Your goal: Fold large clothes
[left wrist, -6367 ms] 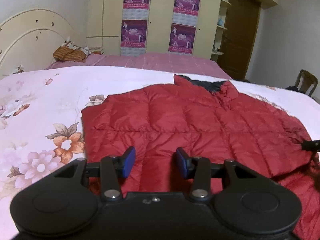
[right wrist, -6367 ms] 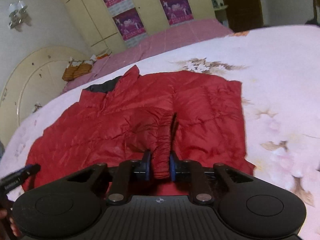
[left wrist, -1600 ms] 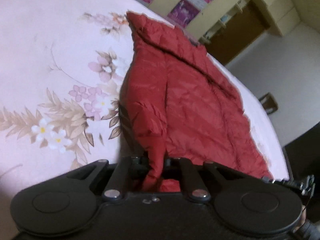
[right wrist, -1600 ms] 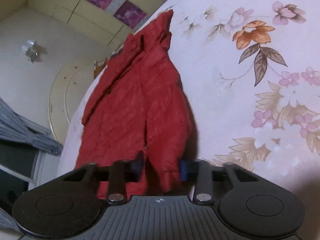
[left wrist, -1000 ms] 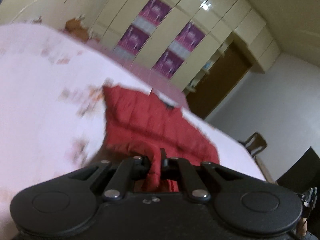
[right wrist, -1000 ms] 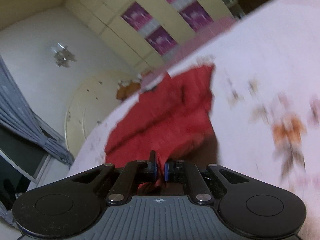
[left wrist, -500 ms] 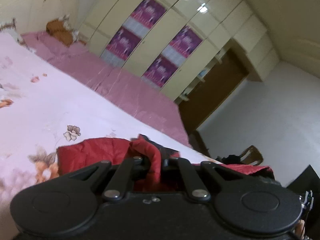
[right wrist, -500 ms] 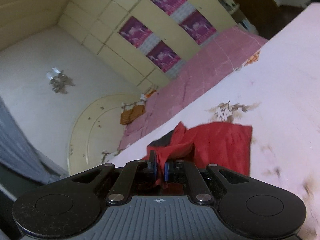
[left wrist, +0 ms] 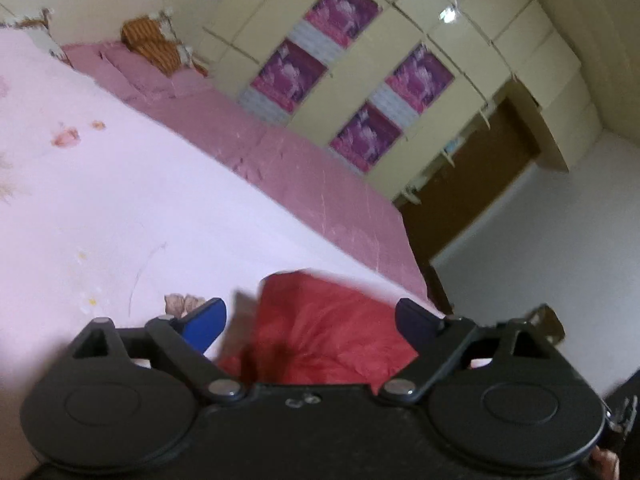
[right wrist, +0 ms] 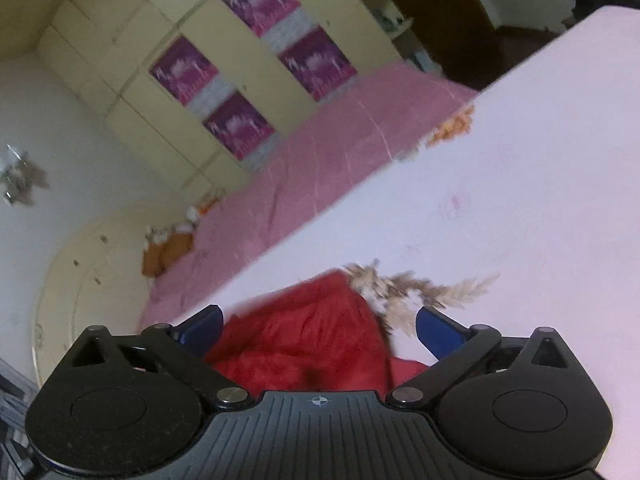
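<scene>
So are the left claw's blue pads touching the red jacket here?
Apart. In the left wrist view the left claw is opening: each blue pad stands clear of the red jacket, which lies between them with pale bedsheet showing in the gap.

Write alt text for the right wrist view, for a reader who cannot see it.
The right gripper is opening, its blue pads spread wide and clear of the red puffer jacket bunched on the floral bedsheet between them. Beyond lie a pink bedspread, a cream wardrobe with purple posters and a curved headboard.
</scene>
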Action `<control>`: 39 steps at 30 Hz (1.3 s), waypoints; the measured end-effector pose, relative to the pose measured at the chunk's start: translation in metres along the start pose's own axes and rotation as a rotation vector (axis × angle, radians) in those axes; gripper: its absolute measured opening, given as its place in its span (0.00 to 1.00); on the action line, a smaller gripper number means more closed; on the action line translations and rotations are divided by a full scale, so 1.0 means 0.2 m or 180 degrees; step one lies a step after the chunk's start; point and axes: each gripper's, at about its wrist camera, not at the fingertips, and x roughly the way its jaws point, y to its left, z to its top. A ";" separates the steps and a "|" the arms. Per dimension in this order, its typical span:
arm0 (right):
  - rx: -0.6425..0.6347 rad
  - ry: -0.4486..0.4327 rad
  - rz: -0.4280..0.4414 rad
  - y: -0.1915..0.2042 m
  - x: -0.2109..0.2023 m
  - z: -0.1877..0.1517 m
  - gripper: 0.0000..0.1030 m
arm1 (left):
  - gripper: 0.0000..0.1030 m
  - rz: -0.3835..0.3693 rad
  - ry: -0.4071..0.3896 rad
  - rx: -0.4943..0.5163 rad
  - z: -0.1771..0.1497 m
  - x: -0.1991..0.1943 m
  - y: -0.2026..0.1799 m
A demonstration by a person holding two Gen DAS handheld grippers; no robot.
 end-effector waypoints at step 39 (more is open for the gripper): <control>-0.1463 -0.0183 -0.0960 0.21 0.25 -0.22 0.90 | 0.74 0.0582 0.0113 0.1379 -0.08 0.09 -0.33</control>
